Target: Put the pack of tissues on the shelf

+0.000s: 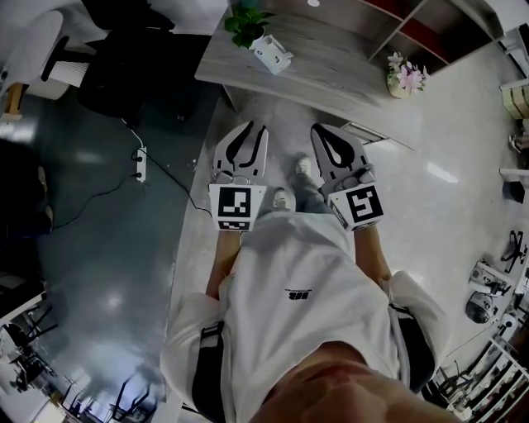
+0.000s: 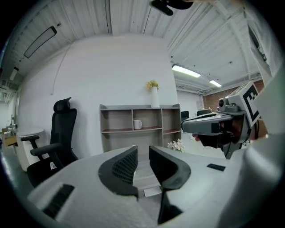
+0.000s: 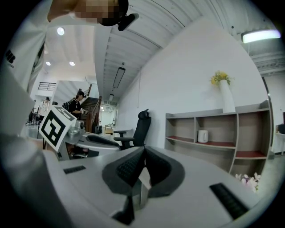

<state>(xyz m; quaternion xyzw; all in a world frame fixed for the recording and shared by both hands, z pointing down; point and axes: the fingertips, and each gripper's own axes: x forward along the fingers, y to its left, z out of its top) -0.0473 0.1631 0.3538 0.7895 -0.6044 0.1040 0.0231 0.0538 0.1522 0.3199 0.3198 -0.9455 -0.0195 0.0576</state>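
Pack of tissues (image 1: 271, 54), white, rectangular, dark print on top: lies flat on the grey wood-grain counter (image 1: 347, 70). It is well ahead of both tools, nearer the line of the left hand-held gripper (image 1: 251, 129), with a green leafy potted plant (image 1: 246, 23) just beside it on the left. Neither gripper view shows it.

Long axis slants across the line of reach. Far end points towards the plant; near end angles right, towards the counter's near edge.

Left hand-held gripper: jaws partly open, nothing between them. Right hand-held gripper (image 1: 321, 130): jaws closed tip to tip, empty.

Step in hand, as I judge it: approach, grasp not yet begun. To do it well:
- come in over the counter edge;
- turn the open jaws square across the pack's short width;
- close at mid-length so the pack does not sag.

Grey open-compartment shelf (image 1: 426, 33) stands beyond the counter, ahead and to the right.
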